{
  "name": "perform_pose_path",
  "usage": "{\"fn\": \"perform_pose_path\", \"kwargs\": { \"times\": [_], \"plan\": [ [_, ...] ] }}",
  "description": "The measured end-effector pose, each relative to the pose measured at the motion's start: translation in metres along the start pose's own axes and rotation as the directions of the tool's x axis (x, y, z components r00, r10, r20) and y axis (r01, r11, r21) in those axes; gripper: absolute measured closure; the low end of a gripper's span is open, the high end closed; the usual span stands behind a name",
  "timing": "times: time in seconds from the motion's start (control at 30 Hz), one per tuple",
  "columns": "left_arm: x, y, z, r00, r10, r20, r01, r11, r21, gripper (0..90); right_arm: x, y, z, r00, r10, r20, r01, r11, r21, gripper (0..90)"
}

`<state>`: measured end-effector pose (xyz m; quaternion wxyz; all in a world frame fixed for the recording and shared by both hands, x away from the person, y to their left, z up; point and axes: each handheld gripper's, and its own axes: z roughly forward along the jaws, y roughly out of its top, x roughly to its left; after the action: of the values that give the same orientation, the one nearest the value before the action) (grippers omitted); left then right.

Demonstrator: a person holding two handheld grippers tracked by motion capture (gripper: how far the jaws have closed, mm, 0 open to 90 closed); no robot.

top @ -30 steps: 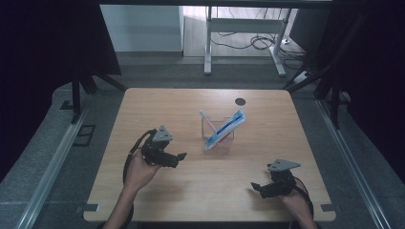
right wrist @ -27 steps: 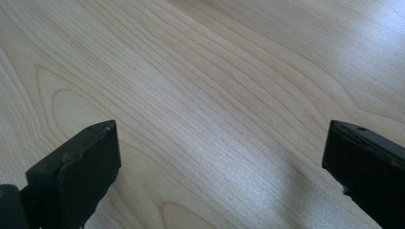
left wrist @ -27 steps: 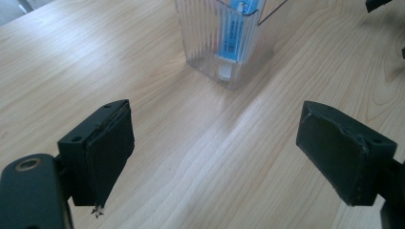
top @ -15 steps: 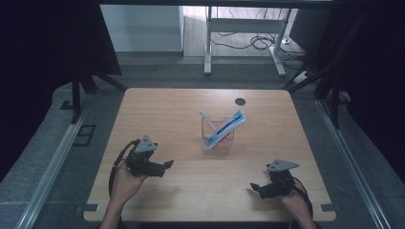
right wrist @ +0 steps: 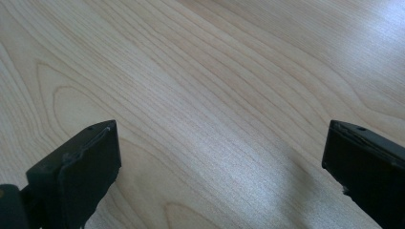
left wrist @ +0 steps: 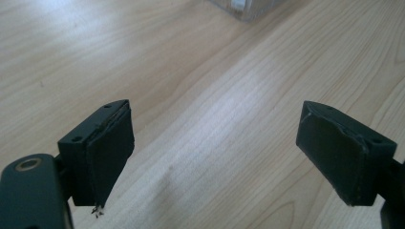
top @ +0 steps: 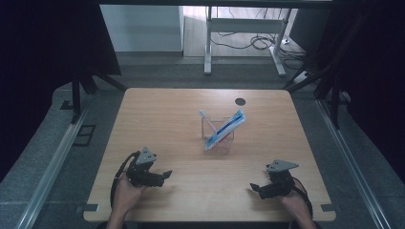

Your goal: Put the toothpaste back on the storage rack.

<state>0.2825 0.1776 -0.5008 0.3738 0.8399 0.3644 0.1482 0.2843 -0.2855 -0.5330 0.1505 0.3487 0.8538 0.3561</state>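
I have the left gripper [top: 165, 175] low over the near left of the table [top: 162, 114], jaws spread wide on nothing. My right gripper [top: 254, 187] sits near the front right edge, jaws wide apart too. Between and beyond them stands one clear container [top: 218, 135] holding one toothpaste tube [top: 225, 129] and one toothbrush [top: 206, 120], both leaning.

High view looks forward and down from the person's side, taking in the whole pale wooden table [top: 181, 119], while both gripper views ride low and close over that same wood grain, the left gripper view catching the clear plastic box's [left wrist: 246, 7] base at top.
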Motion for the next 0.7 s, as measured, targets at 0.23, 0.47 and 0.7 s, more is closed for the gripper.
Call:
{"fn": "perform_pose_path", "kwargs": {
  "times": [0.23, 0.47, 0.7],
  "plan": [
    [-0.002, -0.01, 0.009, 1.0, 0.005, 0.0, -0.005, 0.9995, 0.032, 12.9, 0.0, 0.0, 0.0, 1.0, -0.004, 0.001, 0.004, 1.0, -0.004, 0.0],
    [-0.006, -0.019, 0.017, 1.0, 0.004, -0.005, -0.004, 0.9979, 0.065, 12.9, 0.001, 0.0, 0.001, 0.9999, -0.011, -0.004, 0.011, 1.0, 0.001, 0.0],
    [-0.007, -0.022, 0.021, 0.9994, 0.027, -0.024, -0.024, 0.9945, 0.102, 12.9, 0.003, 0.0, 0.002, 0.9999, -0.016, -0.006, 0.016, 1.0, 0.004, 0.0]
  ]
}}
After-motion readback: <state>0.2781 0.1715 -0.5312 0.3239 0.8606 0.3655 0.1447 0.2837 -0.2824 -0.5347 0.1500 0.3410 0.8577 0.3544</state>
